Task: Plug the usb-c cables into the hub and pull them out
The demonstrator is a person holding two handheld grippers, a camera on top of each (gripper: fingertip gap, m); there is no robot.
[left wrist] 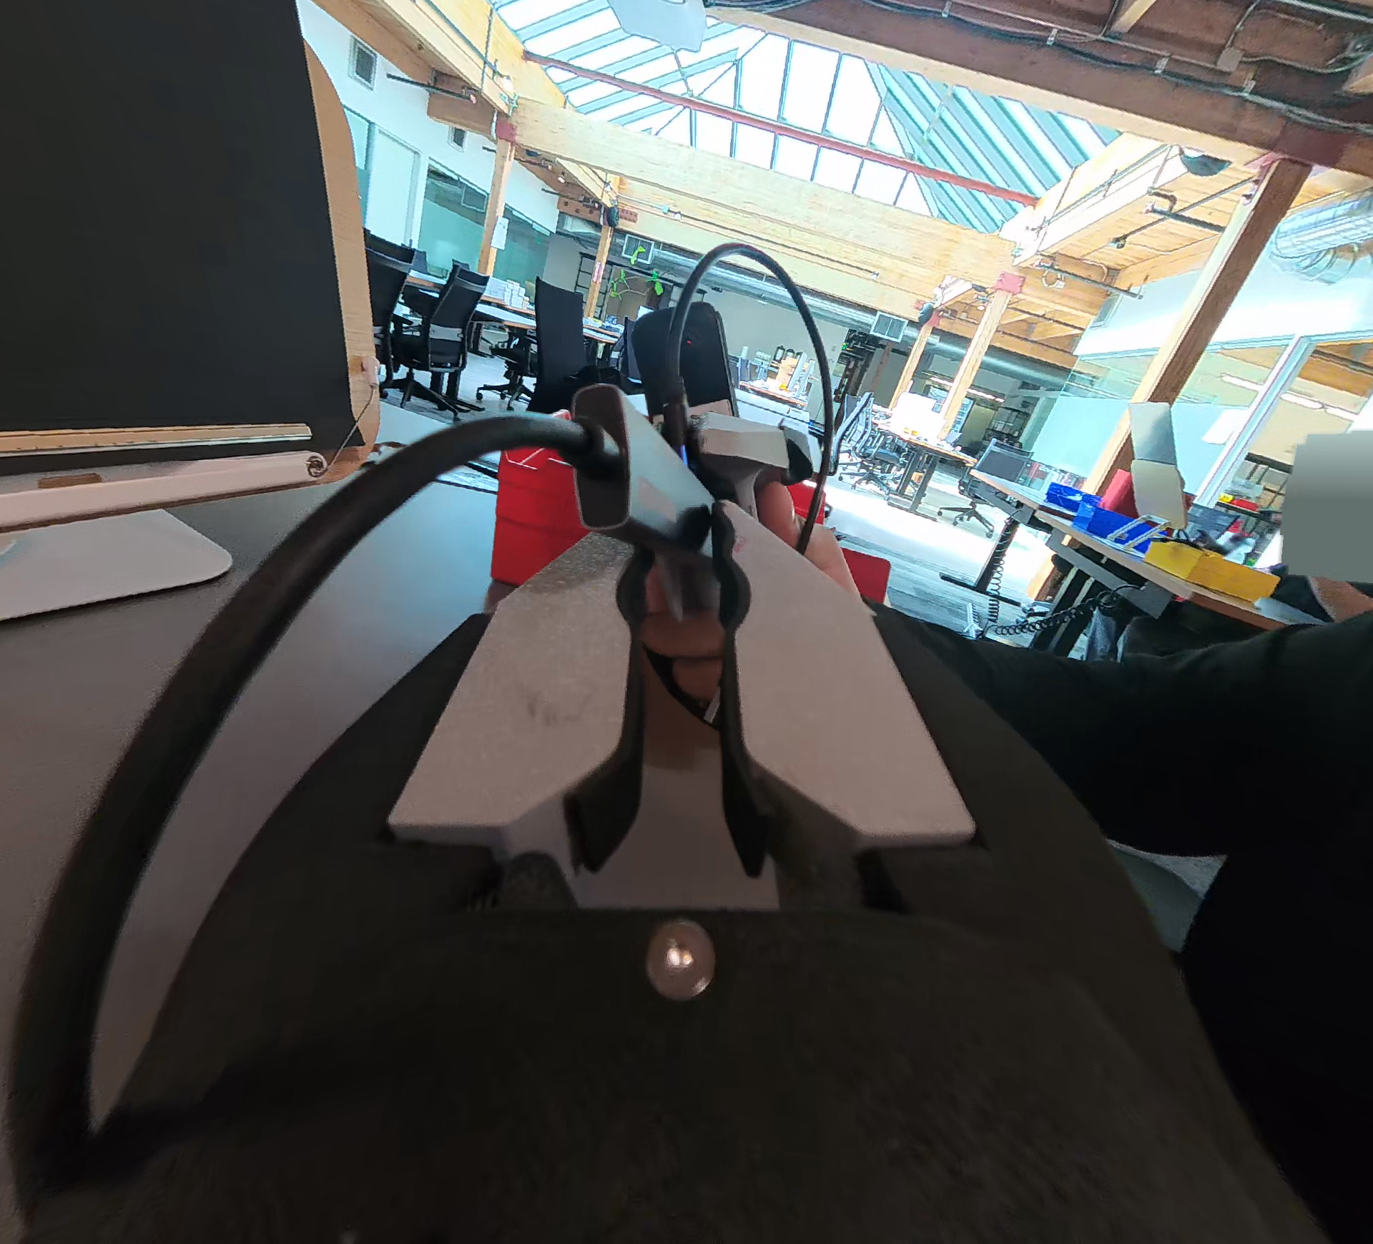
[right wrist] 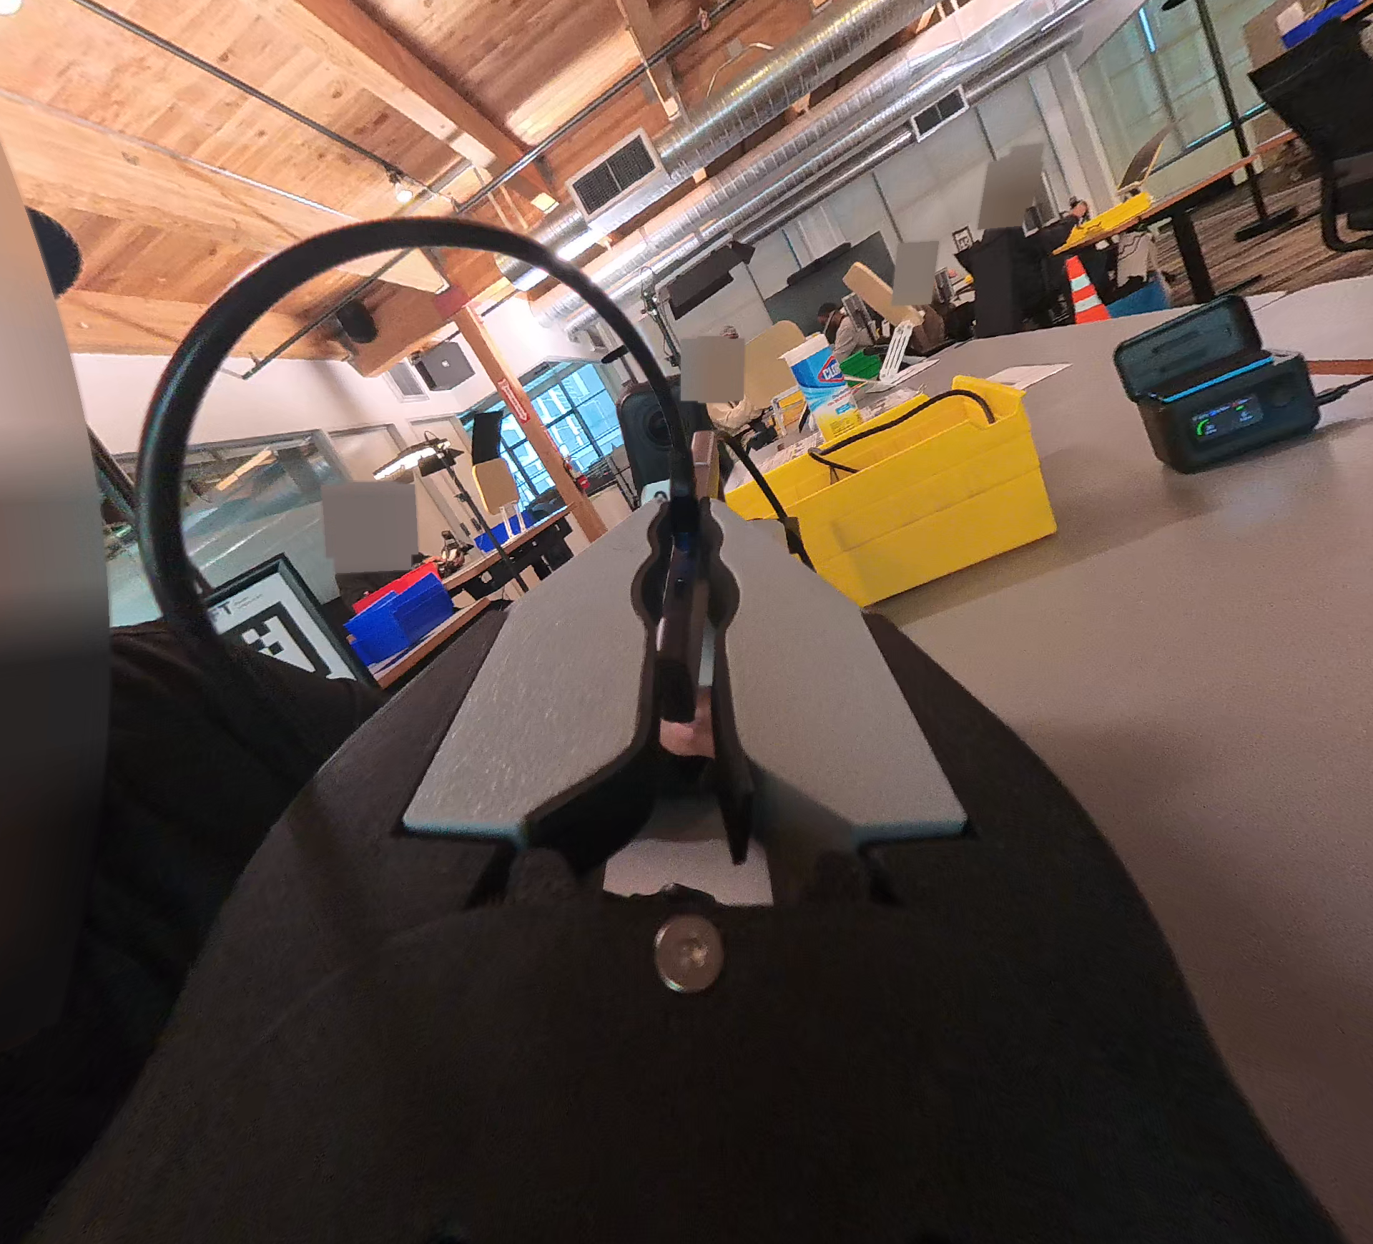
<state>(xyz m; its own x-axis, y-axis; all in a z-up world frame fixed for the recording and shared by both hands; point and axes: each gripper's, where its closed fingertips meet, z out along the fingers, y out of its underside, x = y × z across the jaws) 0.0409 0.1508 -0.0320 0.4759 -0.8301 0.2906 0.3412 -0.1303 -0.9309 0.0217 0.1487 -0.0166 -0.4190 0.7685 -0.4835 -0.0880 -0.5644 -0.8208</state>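
Observation:
In the left wrist view my left gripper (left wrist: 683, 528) is shut on the grey metal hub (left wrist: 639, 465) and holds it above the dark table. The hub's thick black lead (left wrist: 297, 576) loops down to the left. Just beyond it the right gripper (left wrist: 739, 450) holds a thin black usb-c cable (left wrist: 810, 346) that arcs upward. In the right wrist view my right gripper (right wrist: 683, 517) is shut on the cable's plug (right wrist: 680, 614), and the cable (right wrist: 223, 346) loops up and to the left. The hub (right wrist: 704, 465) shows edge-on at the fingertips. I cannot tell whether the plug is seated.
A monitor (left wrist: 148, 168) on a white stand is at the left, and a red box (left wrist: 535, 517) sits behind the hub. On the grey table (right wrist: 1114, 688) stand a yellow bin (right wrist: 929, 487) holding a cable, a black case with a small screen (right wrist: 1218, 398) and a wipes canister (right wrist: 817, 383). My left and right fingertips are right by each other.

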